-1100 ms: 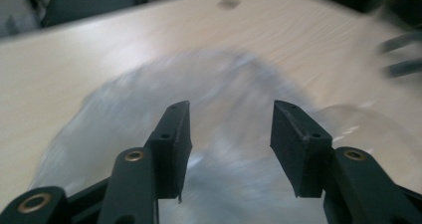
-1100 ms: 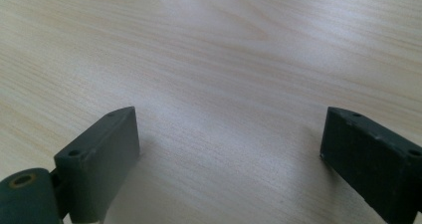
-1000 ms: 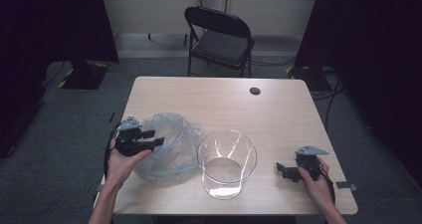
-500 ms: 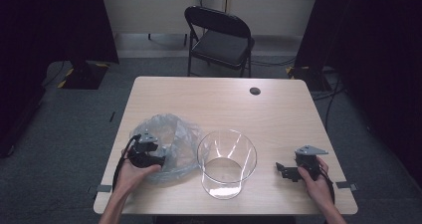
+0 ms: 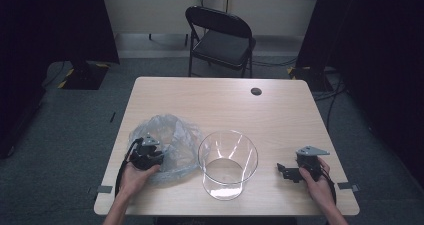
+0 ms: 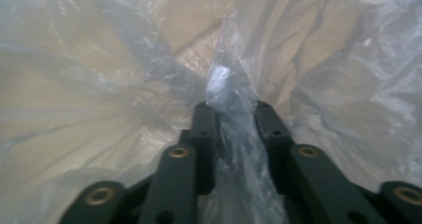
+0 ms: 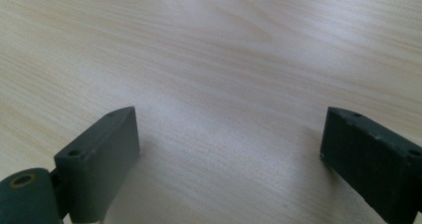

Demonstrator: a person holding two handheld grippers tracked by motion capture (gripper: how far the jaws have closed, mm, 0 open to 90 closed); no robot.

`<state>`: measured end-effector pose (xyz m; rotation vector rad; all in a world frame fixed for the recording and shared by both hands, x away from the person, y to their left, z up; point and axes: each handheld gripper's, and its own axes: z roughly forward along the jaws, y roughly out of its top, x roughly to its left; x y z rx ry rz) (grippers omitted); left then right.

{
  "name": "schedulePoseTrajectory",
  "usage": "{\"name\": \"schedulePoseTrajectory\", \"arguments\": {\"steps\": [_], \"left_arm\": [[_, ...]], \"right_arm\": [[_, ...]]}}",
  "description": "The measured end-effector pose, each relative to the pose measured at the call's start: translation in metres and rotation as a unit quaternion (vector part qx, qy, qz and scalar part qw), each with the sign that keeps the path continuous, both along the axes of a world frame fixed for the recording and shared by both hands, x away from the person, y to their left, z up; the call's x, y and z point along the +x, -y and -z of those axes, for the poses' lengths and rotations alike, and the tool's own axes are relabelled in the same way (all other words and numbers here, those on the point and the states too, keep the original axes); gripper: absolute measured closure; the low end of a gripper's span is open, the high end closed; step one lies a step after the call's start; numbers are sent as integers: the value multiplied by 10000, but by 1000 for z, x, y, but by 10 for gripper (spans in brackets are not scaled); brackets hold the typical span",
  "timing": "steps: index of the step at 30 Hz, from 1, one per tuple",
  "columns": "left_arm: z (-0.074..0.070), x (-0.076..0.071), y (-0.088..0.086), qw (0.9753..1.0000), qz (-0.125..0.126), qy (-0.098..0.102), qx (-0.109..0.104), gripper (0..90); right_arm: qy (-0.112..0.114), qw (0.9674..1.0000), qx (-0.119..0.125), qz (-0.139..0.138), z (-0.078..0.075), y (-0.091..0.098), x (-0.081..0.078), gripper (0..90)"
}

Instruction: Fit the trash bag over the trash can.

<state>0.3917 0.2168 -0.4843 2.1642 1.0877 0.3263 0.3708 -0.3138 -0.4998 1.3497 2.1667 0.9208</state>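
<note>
A crumpled clear plastic bag point(image 5: 172, 137) lies on the left part of the wooden table point(image 5: 220, 100). My left gripper point(image 5: 150, 157) sits at the bag's near edge. Its jaws have just been closing, and in the left gripper view a bunched fold of the plastic bag point(image 6: 229, 92) is pinched between the black fingers point(image 6: 201, 122). A clear glass bowl point(image 5: 227, 162) stands to the right of the bag, near the front edge. My right gripper point(image 5: 285, 171) rests low over the table at the front right, jaws wide open with only bare wood point(image 7: 224, 134) between them.
A small black disc point(image 5: 256, 91) lies near the table's far edge. A black folding chair point(image 5: 220, 37) stands behind the table. Dark curtains hang at both sides, and cables run on the floor at the right.
My left gripper came down and toward the near edge onto the bag, and its jaws have closed on a fold of plastic. The right gripper has stayed where it was.
</note>
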Motion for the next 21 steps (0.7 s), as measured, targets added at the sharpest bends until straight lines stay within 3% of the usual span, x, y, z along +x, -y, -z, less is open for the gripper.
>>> {"name": "schedulePoseTrajectory", "arguments": {"steps": [5,10,16,21], "left_arm": [[-4,-2,-7,9996,-20,73,-290,803],[-13,-7,-10,9977,-71,328,-589,807],[-26,-12,-16,9921,-124,692,-1038,809],[-36,-16,-19,9874,-120,942,-1265,808]], "right_arm": [[-1,10000,-1,-1,0,0,0,76],[0,10000,0,-7,0,0,0,76],[-7,10000,3,-6,0,0,0,76],[-4,10000,2,-8,0,0,0,76]]}}
